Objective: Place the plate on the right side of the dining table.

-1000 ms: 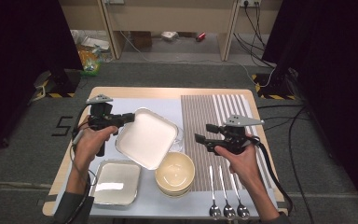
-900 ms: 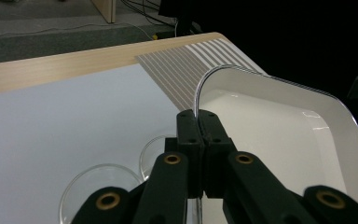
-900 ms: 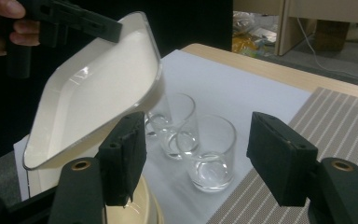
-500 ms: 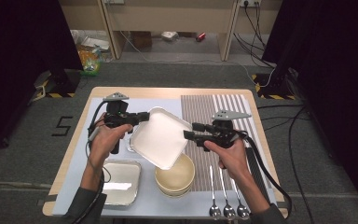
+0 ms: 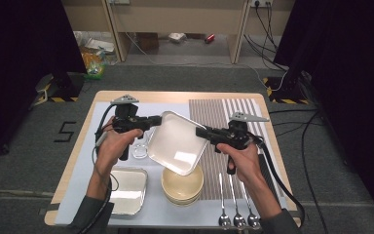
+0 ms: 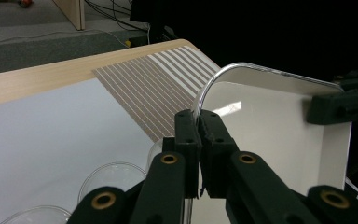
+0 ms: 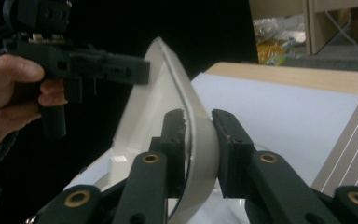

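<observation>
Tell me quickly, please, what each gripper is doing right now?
Left gripper: shut on the rim of the white tray.
Right gripper: fingers just closing around the tray's opposite rim, seemingly touching it.

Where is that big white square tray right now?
In the high view the white square tray is tilted in the air mid-table, above the stacked beige bowls, its rim pinched by the left gripper and right gripper.

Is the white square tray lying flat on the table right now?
No, the white square tray is tilted up off the table, held by its rim between the left gripper and the right gripper, above the stacked bowls.
</observation>
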Demonstrator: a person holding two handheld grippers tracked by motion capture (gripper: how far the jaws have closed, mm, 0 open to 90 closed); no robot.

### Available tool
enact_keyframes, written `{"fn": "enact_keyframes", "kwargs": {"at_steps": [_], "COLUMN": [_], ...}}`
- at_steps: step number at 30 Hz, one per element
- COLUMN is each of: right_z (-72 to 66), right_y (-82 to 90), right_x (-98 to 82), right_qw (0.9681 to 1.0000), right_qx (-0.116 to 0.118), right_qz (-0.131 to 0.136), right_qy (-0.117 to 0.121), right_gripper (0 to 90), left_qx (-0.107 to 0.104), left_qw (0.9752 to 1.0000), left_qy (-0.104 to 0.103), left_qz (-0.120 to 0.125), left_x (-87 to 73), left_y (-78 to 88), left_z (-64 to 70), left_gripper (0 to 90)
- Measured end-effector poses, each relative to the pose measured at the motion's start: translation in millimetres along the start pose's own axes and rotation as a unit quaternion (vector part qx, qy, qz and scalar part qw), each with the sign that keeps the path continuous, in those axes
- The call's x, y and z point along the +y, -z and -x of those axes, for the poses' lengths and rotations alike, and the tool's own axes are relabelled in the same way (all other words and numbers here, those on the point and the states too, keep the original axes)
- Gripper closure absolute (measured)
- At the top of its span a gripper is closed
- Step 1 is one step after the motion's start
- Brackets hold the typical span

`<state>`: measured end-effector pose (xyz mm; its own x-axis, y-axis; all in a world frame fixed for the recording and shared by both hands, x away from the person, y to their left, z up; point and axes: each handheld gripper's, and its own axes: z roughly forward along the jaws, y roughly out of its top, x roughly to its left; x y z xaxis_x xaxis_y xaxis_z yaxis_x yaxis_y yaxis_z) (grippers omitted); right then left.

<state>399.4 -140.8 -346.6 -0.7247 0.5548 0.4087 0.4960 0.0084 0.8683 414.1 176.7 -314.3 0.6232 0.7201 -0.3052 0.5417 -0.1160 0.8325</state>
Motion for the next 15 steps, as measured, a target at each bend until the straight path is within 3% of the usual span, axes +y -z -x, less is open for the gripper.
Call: {"fn": "enact_keyframes", "kwargs": {"at_steps": [4, 10, 12, 15], "right_z": [2.3, 3.1, 5.5, 10.1], "right_y": [4.2, 7.3, 8.4, 11.4], "right_x": [5.6, 10.8, 12.2, 14.5], "right_qw": [0.9996, 0.9996, 0.9997, 0.9995], "right_qx": [0.01, 0.007, 0.002, -0.001], "right_qz": [0.019, 0.025, 0.024, 0.03], "right_qy": [-0.017, -0.012, -0.008, -0.012], "right_gripper": [76.9, 77.4, 77.4, 77.4], "left_qx": [-0.014, -0.017, -0.031, -0.029], "left_qw": [0.9998, 0.9997, 0.9993, 0.9994], "left_qy": [0.007, 0.008, 0.016, 0.014], "left_qz": [0.009, 0.013, 0.013, 0.009], "left_x": [2.0, 3.3, 2.9, 1.9], "left_y": [2.0, 1.7, 1.9, 3.4], "left_z": [0.4, 3.0, 2.1, 1.9], "left_gripper": [87.1, 86.1, 77.9, 70.2]}}
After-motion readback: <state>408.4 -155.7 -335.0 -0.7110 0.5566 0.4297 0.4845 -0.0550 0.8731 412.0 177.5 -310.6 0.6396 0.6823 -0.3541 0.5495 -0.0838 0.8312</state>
